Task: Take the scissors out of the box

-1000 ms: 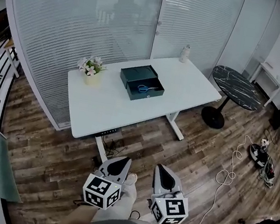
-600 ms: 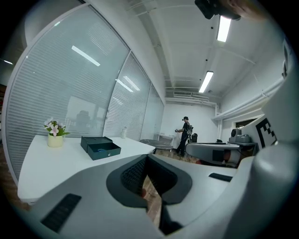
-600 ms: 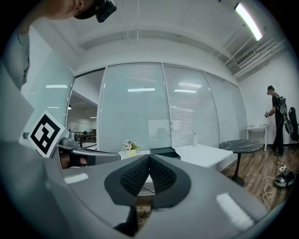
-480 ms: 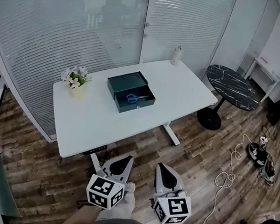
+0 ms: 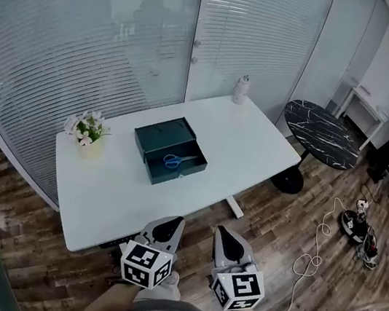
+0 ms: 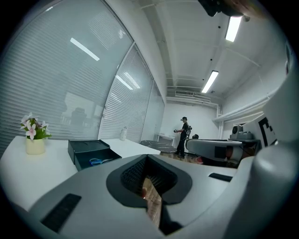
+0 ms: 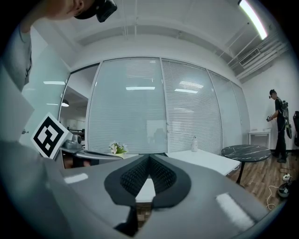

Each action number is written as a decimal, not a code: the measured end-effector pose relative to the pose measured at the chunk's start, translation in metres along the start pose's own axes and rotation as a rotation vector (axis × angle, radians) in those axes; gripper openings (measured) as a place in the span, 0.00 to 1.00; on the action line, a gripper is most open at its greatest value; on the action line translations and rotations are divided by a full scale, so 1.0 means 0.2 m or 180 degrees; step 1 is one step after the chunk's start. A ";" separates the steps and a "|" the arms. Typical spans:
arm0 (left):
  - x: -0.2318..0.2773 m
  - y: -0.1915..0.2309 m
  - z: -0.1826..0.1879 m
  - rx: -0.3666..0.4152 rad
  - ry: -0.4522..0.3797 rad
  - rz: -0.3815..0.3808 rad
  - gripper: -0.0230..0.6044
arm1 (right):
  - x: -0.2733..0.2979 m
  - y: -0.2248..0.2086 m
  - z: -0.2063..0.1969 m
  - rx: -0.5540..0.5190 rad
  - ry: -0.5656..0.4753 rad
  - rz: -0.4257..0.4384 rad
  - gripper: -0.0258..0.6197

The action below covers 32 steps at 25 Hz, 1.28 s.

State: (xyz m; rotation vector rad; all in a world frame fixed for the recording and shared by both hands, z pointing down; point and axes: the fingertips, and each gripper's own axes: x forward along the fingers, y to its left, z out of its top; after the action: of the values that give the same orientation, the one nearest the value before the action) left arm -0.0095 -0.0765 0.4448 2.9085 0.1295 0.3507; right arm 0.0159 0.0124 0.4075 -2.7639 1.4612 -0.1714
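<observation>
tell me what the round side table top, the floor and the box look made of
Round side table top: dark with pale veins, looks like polished marble or a marble-look laminate.
Floor: brown planks with grain, wood or wood-look vinyl, low sheen.
Box: dark green, matte, sharp edges; card or painted metal, cannot tell.

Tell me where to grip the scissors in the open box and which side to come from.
Grip the scissors near where the blue handles meet the blades, coming from above: they lie flat in the box, whose walls probably block a sideways approach.
</observation>
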 end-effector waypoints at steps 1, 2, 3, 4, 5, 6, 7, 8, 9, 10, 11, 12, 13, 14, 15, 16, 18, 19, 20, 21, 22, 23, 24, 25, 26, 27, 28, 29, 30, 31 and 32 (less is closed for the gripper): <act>0.05 0.03 0.02 0.0000 0.0009 0.0000 0.04 | 0.05 -0.03 0.01 -0.0009 -0.0004 0.0005 0.05; 0.10 0.06 0.04 -0.0003 0.0016 0.0003 0.04 | 0.10 -0.05 0.02 -0.0018 -0.0007 0.0009 0.05; 0.14 0.09 0.05 -0.0008 0.0022 0.0004 0.04 | 0.15 -0.07 0.04 -0.0025 -0.0009 0.0013 0.05; 0.18 0.12 0.07 -0.0013 0.0026 0.0005 0.04 | 0.20 -0.10 0.04 -0.0031 -0.0010 0.0018 0.05; 0.23 0.14 0.08 -0.0015 0.0029 0.0003 0.04 | 0.24 -0.12 0.05 -0.0037 -0.0009 0.0023 0.05; 0.27 0.17 0.09 -0.0016 0.0031 -0.0001 0.04 | 0.29 -0.14 0.05 -0.0042 -0.0006 0.0029 0.05; 0.31 0.19 0.11 -0.0015 0.0031 -0.0007 0.04 | 0.34 -0.16 0.05 -0.0043 -0.0001 0.0036 0.05; 0.36 0.22 0.12 -0.0015 0.0032 -0.0014 0.04 | 0.38 -0.19 0.04 -0.0041 0.0007 0.0044 0.05; 0.40 0.24 0.13 -0.0019 0.0031 -0.0021 0.04 | 0.42 -0.21 0.04 -0.0033 0.0017 0.0052 0.05; 0.43 0.26 0.14 -0.0024 0.0031 -0.0024 0.04 | 0.47 -0.23 0.04 -0.0023 0.0027 0.0058 0.05; 0.47 0.29 0.16 -0.0030 0.0031 -0.0022 0.04 | 0.51 -0.25 0.04 -0.0016 0.0034 0.0064 0.05; 0.50 0.32 0.17 -0.0031 0.0031 -0.0017 0.04 | 0.55 -0.27 0.04 -0.0013 0.0039 0.0069 0.05; 0.53 0.34 0.18 -0.0029 0.0031 -0.0011 0.04 | 0.59 -0.28 0.04 -0.0015 0.0040 0.0073 0.05; 0.57 0.36 0.19 -0.0024 0.0032 -0.0004 0.04 | 0.63 -0.30 0.05 -0.0018 0.0039 0.0077 0.06; 0.60 0.39 0.20 -0.0018 0.0031 0.0004 0.04 | 0.67 -0.32 0.05 -0.0020 0.0038 0.0083 0.05; 0.63 0.42 0.21 -0.0014 0.0030 0.0016 0.04 | 0.71 -0.34 0.05 -0.0022 0.0042 0.0093 0.06; 0.67 0.48 0.22 -0.0027 0.0032 0.0057 0.04 | 0.80 -0.36 0.03 -0.0017 0.0090 0.0135 0.05; 0.69 0.50 0.23 -0.0042 0.0035 0.0081 0.04 | 0.83 -0.36 0.03 -0.0014 0.0126 0.0164 0.05; 0.70 0.53 0.23 -0.0057 0.0038 0.0106 0.04 | 0.86 -0.36 0.02 -0.0020 0.0144 0.0191 0.05; 0.72 0.56 0.23 -0.0070 0.0043 0.0132 0.04 | 0.89 -0.37 0.02 -0.0032 0.0139 0.0214 0.05; 0.73 0.58 0.24 -0.0081 0.0048 0.0158 0.04 | 0.92 -0.37 0.03 -0.0039 0.0126 0.0240 0.05; 0.73 0.59 0.24 -0.0090 0.0053 0.0186 0.04 | 0.95 -0.36 0.04 -0.0039 0.0119 0.0274 0.05; 0.73 0.61 0.24 -0.0100 0.0055 0.0215 0.04 | 0.97 -0.36 0.04 -0.0036 0.0123 0.0316 0.05; 0.73 0.62 0.24 -0.0110 0.0055 0.0248 0.04 | 0.99 -0.35 0.04 -0.0037 0.0136 0.0365 0.05; 0.73 0.64 0.24 -0.0122 0.0051 0.0287 0.04 | 1.01 -0.34 0.03 -0.0046 0.0155 0.0417 0.05; 0.73 0.66 0.24 -0.0133 0.0046 0.0331 0.04 | 1.04 -0.34 0.02 -0.0060 0.0173 0.0472 0.06; 0.73 0.68 0.24 -0.0144 0.0043 0.0381 0.04 | 1.07 -0.33 0.02 -0.0076 0.0183 0.0527 0.06; 0.73 0.70 0.24 -0.0154 0.0043 0.0434 0.04 | 1.10 -0.33 0.02 -0.0091 0.0183 0.0583 0.06; 0.73 0.73 0.24 -0.0166 0.0047 0.0491 0.04 | 1.14 -0.32 0.02 -0.0105 0.0177 0.0641 0.05; 0.74 0.75 0.24 -0.0180 0.0051 0.0551 0.04 | 1.17 -0.32 0.02 -0.0118 0.0170 0.0700 0.05; 0.74 0.78 0.24 -0.0195 0.0052 0.0614 0.04 | 1.21 -0.32 0.03 -0.0131 0.0166 0.0762 0.05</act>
State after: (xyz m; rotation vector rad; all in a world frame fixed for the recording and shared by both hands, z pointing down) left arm 0.1550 -0.2210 0.4671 2.8643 -0.1579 0.4021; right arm 0.2037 -0.1507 0.4283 -2.6034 1.8110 -0.2134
